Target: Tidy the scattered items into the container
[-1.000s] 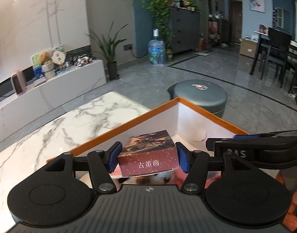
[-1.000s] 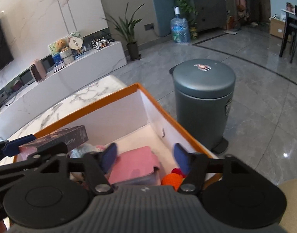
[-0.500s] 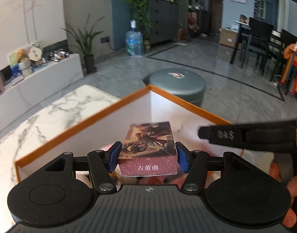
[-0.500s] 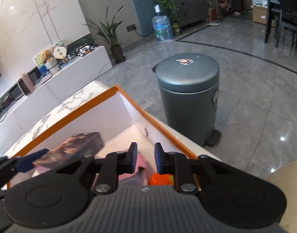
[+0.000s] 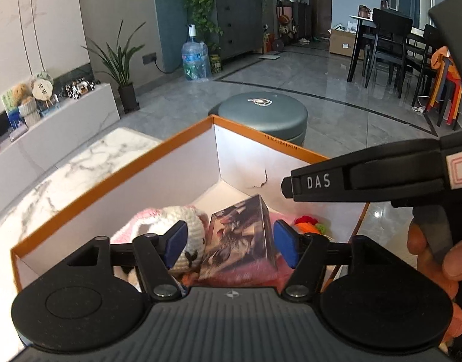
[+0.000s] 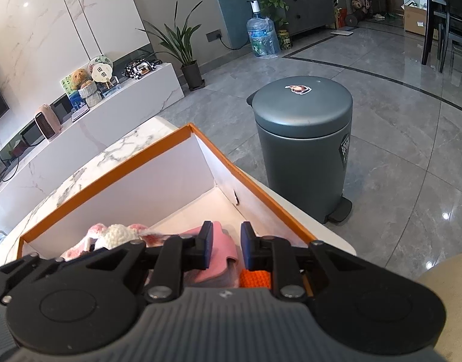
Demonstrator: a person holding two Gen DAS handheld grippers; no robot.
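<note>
An orange-rimmed white box stands on the marble table; it also shows in the right wrist view. My left gripper is open above the box. The dark picture card box lies tilted inside between the fingers, apart from both pads, beside a knitted white and pink toy. My right gripper is nearly closed and empty above a pink pouch and an orange knitted piece. The right gripper's body crosses the left wrist view.
A grey pedal bin stands on the floor just past the table's far corner. The marble tabletop runs to the left of the box. A low white cabinet with toys lines the wall.
My left gripper opened and let the card box go; it dropped into the container and tipped. My right gripper went from open to nearly shut and stayed over the box.
</note>
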